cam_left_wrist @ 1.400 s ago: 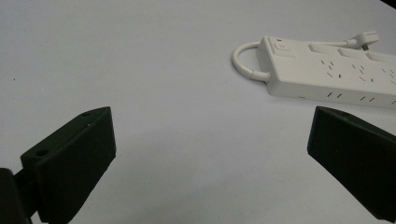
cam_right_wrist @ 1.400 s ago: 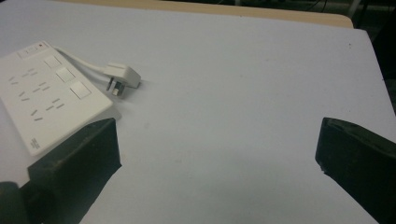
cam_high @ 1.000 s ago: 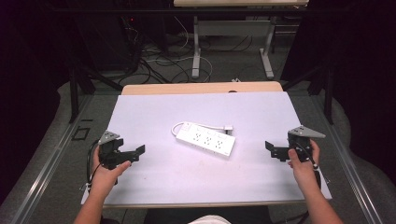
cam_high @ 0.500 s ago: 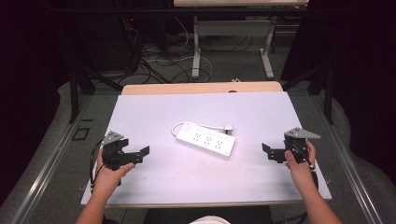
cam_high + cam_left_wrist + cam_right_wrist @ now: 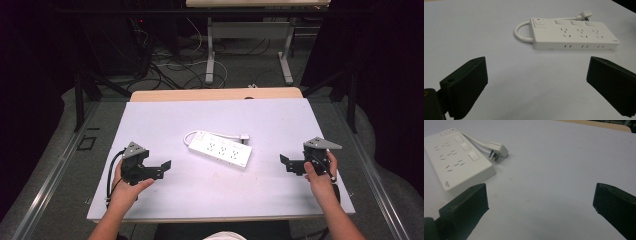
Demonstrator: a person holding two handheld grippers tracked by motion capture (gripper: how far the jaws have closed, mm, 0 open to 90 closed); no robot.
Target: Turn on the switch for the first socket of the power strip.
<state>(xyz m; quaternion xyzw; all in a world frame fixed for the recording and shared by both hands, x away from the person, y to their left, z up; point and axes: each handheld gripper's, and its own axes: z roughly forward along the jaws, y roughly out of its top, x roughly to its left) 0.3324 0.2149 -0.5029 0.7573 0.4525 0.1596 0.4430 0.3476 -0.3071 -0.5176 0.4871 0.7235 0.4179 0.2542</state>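
A white power strip [image 5: 220, 150] lies flat near the middle of the white table [image 5: 280, 200], with its sockets facing up. Its short white cable [image 5: 192, 135] makes a loop at the end where the switch is and runs along the far side of the strip, and the plug [image 5: 244, 136] rests on the table just beside the strip's far edge.

The left gripper [image 5: 159, 168] is held low over the table on the near left, well apart from the power strip. Its jaws are spread wide and there is nothing between them. In the left gripper view the power strip [image 5: 571, 33] is ahead of the jaws and does not touch them.

The right gripper [image 5: 286, 163] is on the near right, also well apart from the strip. Its jaws are also spread wide, with only bare table between them. In the right gripper view the strip [image 5: 456, 157] and the plug [image 5: 497, 150] are ahead and toward the left
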